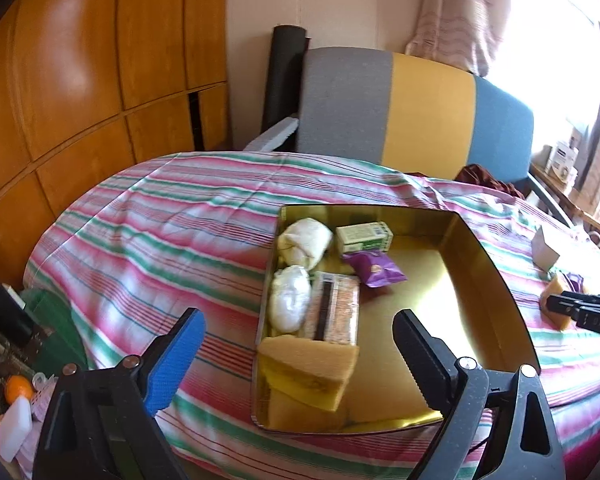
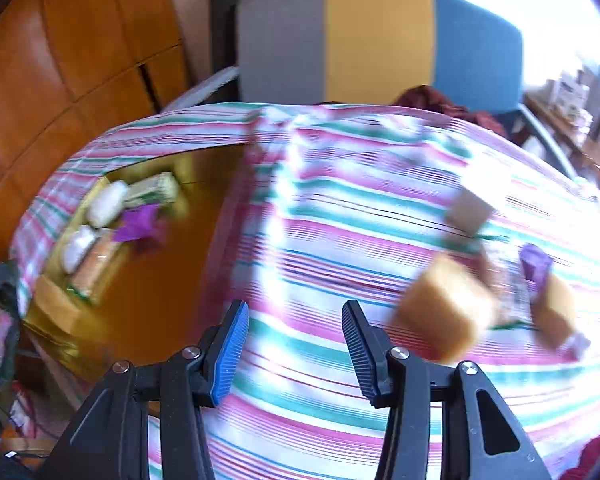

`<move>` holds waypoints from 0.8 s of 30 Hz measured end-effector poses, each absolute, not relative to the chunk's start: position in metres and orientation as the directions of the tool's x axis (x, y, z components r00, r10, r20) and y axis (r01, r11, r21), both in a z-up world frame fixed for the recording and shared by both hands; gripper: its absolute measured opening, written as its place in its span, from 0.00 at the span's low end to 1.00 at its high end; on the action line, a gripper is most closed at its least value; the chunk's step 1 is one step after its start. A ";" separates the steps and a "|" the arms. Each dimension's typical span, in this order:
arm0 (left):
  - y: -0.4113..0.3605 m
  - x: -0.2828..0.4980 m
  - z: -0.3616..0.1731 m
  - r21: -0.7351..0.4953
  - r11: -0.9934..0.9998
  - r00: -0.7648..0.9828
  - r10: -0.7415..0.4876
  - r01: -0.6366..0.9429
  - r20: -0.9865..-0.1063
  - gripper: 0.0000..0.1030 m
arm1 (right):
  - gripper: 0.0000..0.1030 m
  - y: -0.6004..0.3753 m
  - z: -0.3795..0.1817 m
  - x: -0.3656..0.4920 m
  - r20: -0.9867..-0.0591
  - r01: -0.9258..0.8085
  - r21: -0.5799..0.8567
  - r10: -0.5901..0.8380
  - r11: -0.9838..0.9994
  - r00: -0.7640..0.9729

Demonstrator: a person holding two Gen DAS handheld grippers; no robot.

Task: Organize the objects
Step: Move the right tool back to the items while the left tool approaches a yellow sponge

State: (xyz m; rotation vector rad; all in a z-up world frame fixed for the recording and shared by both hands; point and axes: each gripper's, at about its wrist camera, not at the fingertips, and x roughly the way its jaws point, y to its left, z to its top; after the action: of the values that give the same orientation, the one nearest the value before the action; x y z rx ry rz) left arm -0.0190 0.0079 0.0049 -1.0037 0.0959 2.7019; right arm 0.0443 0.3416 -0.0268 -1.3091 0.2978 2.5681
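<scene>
Right gripper (image 2: 294, 354) half open and empty, best aimed squarely over the yellow sponge block (image 2: 446, 312) right of the gold tray (image 2: 148, 320) before closing; left gripper (image 1: 300, 364) wide, empty above the tray.

Open left tool (image 1: 300, 328) above gold tin (image 1: 496, 264)

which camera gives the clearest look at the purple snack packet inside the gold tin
The left wrist view: the purple packet lies sharp near the middle of the gold tin, beside the green box. The right wrist view shows it only as a motion-blurred purple smear at the left.
</scene>
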 end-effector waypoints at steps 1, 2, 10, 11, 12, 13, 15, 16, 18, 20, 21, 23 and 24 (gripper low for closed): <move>0.012 -0.018 0.006 -0.024 -0.962 -0.728 0.221 -0.271 -0.649 0.93 | 0.48 0.350 -0.027 0.050 -0.815 -0.326 0.052 0.149 -0.944 -0.560; 0.016 -0.017 0.006 -0.020 -0.960 -0.727 0.224 -0.278 -0.649 0.93 | 0.48 0.358 -0.027 0.055 -0.816 -0.344 0.039 0.169 -0.938 -0.553; 0.046 -0.011 0.014 0.017 -0.941 -0.724 0.248 -0.337 -0.643 0.95 | 0.48 0.432 -0.021 0.089 -0.776 -0.557 -0.041 0.377 -0.829 -0.506; 0.049 -0.011 0.015 0.018 -0.940 -0.724 0.251 -0.342 -0.643 0.95 | 0.48 0.443 -0.020 0.096 -0.766 -0.599 -0.041 0.410 -0.800 -0.495; 0.052 -0.011 0.015 0.019 -0.938 -0.721 0.254 -0.347 -0.645 0.95 | 0.48 0.454 -0.021 0.102 -0.760 -0.641 -0.028 0.433 -0.767 -0.484; 0.056 -0.011 0.016 0.022 -0.936 -0.719 0.256 -0.352 -0.646 0.95 | 0.48 0.465 -0.023 0.108 -0.763 -0.680 -0.004 0.441 -0.733 -0.471; 0.064 -0.010 0.016 0.032 -0.930 -0.716 0.259 -0.366 -0.648 0.95 | 0.48 0.480 -0.027 0.115 -0.781 -0.731 0.027 0.442 -0.682 -0.442; 0.067 -0.010 0.016 0.037 -0.928 -0.715 0.260 -0.371 -0.649 0.95 | 0.48 0.486 -0.027 0.118 -0.785 -0.748 0.040 0.443 -0.662 -0.433; 0.075 -0.009 0.015 0.050 -0.921 -0.711 0.262 -0.385 -0.652 0.95 | 0.48 0.491 -0.029 0.120 -0.794 -0.758 0.046 0.437 -0.650 -0.423; 0.082 -0.009 0.014 0.058 -0.916 -0.705 0.264 -0.398 -0.659 0.95 | 0.48 0.494 -0.032 0.120 -0.808 -0.762 0.053 0.421 -0.646 -0.413; 0.085 -0.008 0.013 0.062 -0.913 -0.703 0.265 -0.403 -0.660 0.95 | 0.48 0.494 -0.033 0.120 -0.813 -0.764 0.054 0.415 -0.644 -0.408; 0.093 -0.008 0.012 0.073 -0.907 -0.700 0.267 -0.415 -0.663 0.95 | 0.48 0.494 -0.035 0.122 -0.820 -0.769 0.060 0.408 -0.636 -0.401; 0.096 -0.008 0.012 0.077 -0.905 -0.698 0.267 -0.419 -0.664 0.95 | 0.48 0.495 -0.035 0.123 -0.822 -0.771 0.068 0.402 -0.634 -0.403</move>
State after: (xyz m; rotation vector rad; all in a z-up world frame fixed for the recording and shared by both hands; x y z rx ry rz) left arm -0.0080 0.0964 0.0122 -0.9576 0.3143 2.5735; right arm 0.1228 0.4954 -0.0353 -1.0499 0.5821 2.0756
